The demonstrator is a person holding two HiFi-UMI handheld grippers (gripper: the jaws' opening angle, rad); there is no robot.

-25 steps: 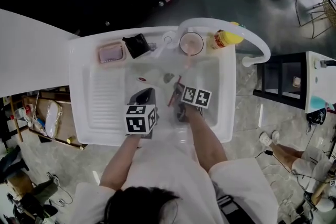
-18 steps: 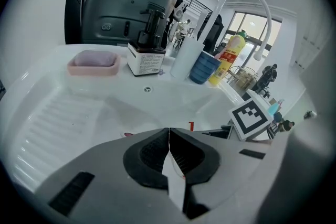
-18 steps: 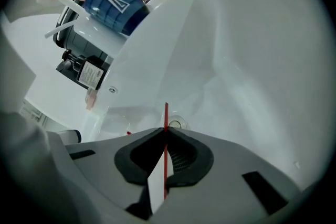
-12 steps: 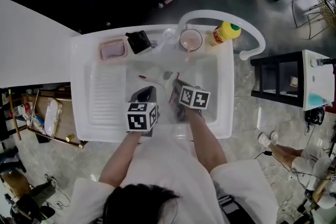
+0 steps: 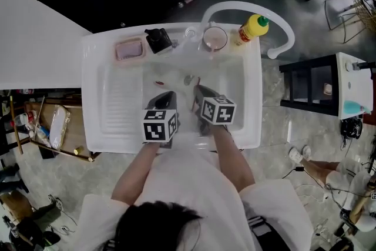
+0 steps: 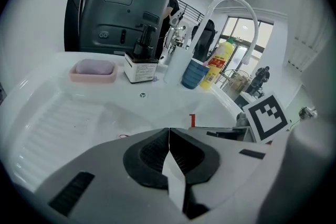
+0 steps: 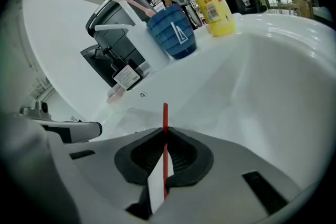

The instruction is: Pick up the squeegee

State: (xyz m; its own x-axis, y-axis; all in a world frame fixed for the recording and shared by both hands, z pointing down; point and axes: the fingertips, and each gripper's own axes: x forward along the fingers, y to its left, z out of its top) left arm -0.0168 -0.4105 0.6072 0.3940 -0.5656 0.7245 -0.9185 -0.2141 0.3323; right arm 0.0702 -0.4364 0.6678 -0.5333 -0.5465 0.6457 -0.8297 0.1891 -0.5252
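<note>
Your right gripper point(image 7: 165, 136) is pinching the squeegee point(image 7: 165, 113), its length pointing toward the back edge of the sink point(image 5: 252, 97), while your left gripper point(image 6: 169, 136) is hovering beside, pressed together, empty.

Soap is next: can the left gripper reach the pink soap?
Probably yes: the pink soap lies uncovered in its dish, only bare sink before the left gripper, whose shut jaws must open first.

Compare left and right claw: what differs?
The right claw is shut on the thin red squeegee; the left claw is shut on nothing. The right claw is rolled sideways; the left claw sits level. Both hang over the sink, angled down.
</note>
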